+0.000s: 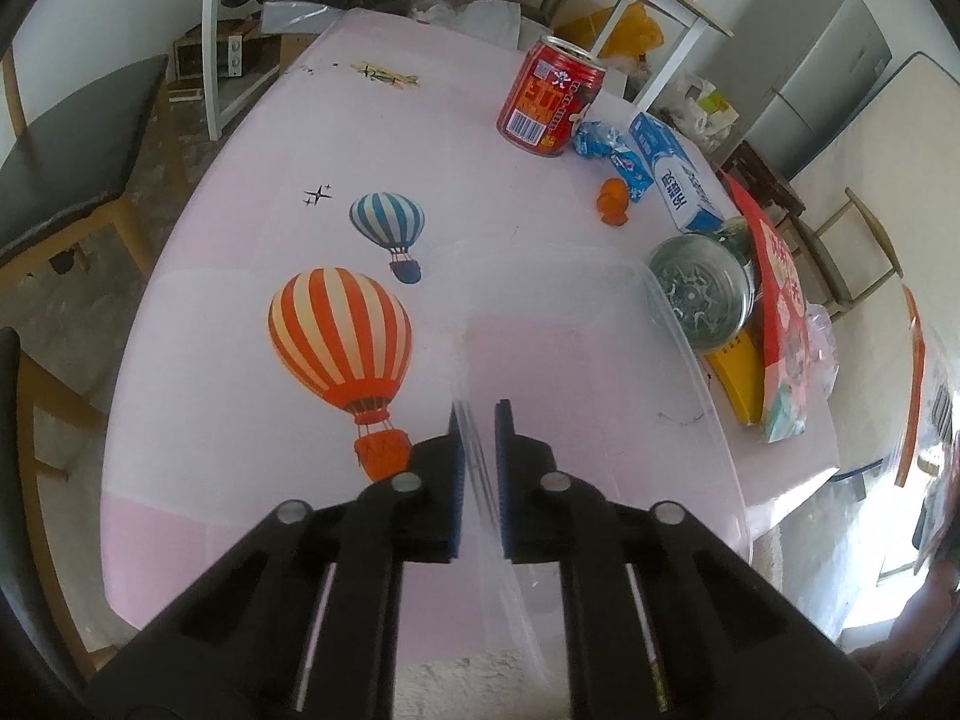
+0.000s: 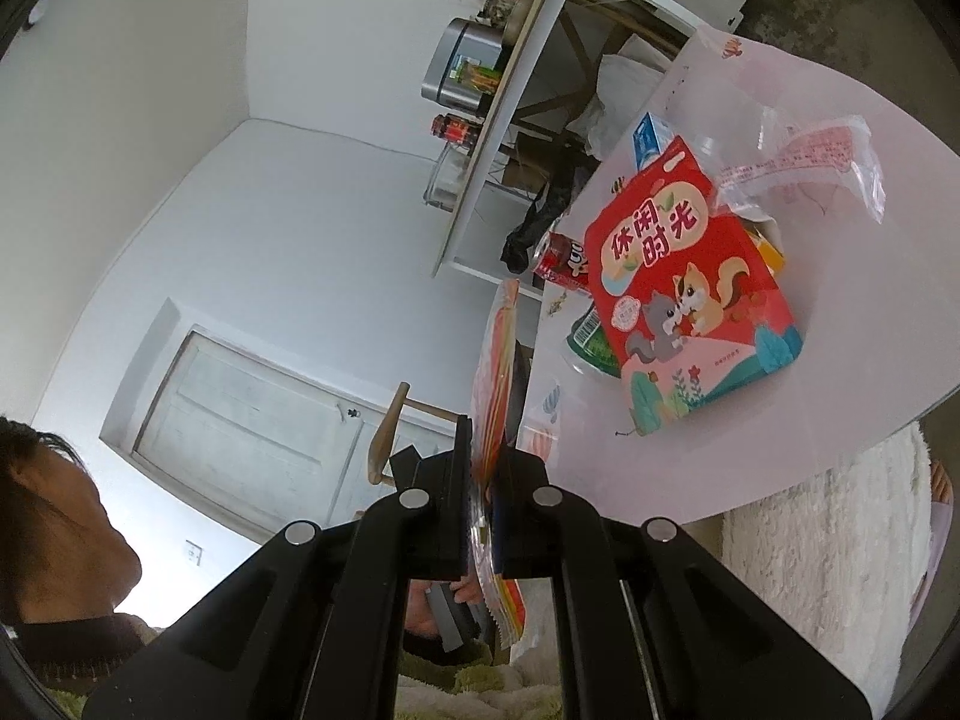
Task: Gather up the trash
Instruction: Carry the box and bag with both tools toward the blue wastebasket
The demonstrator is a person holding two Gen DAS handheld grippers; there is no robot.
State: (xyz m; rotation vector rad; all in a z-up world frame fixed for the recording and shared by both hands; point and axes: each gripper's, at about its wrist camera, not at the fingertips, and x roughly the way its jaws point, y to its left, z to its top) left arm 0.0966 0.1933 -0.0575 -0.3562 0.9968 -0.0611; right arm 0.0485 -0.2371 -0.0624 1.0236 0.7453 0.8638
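Your left tool (image 1: pixel 478 420) pinches clear bag (image 1: pixel 600 360) rim: thin, floppy, slippery. Right tool (image 2: pixel 485 438) clamps flat wrapper (image 2: pixel 495 354) edge: light, crinkly.

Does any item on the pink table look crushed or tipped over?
Yes. The blue carton lies on its side beside the upright red can, with a crumpled blue wrapper between them.

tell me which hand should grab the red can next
Neither is free yet. The left gripper is shut on the clear plastic bag; the right gripper is shut on a flat orange wrapper. Right, once it drops the wrapper, could take the red can.
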